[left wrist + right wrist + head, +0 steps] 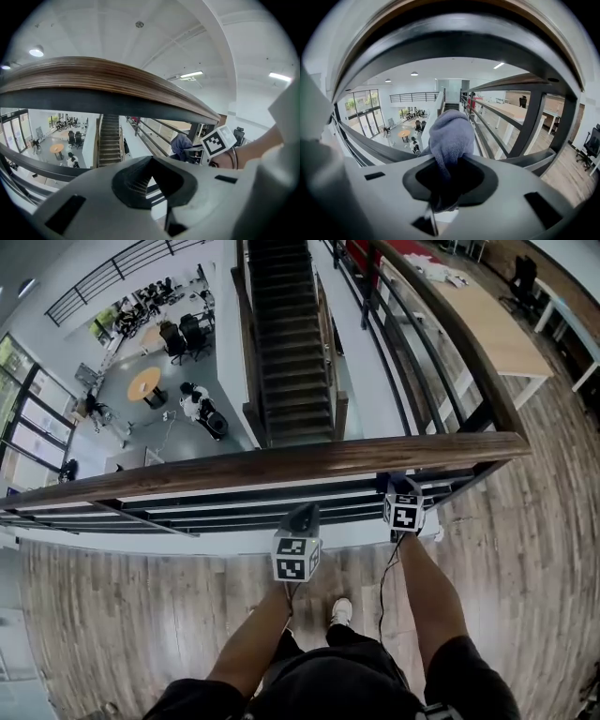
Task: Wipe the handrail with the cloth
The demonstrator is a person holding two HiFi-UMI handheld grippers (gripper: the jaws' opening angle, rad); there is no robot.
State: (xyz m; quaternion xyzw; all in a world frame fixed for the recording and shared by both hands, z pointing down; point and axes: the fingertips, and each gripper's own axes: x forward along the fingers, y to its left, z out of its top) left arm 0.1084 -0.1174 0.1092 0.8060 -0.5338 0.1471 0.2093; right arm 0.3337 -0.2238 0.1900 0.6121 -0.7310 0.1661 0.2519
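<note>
As far as the head view goes, wiping doesn't look like it's properly under way. The wooden handrail [281, 463] runs right across the frame. Both grippers sit on the person's side of it, lower than the top. The left gripper [298, 526] is a bit further back, and the right gripper [403, 493] is tucked in close under the rail's near edge. I can't really make out any cloth from up here.

In the left gripper view, its jaws are pressed together with nothing between them, so it's just along for the ride. The rail arcs overhead. Off to the right you can see a bluish-purple cloth [180, 143] bunched just beyond the other gripper's marker cube.

The right gripper view settles it. The jaws are clamped on a fold of that cloth, and the rest puffs up in front. The dark underside of the rail curves above it, and the cloth looks apart from it, though the fisheye makes that gap hard to judge.

So my read is that the cloth is in hand and the tool is at the rail, but there's no contact with the top yet. The whole length is probably left to wipe.
</note>
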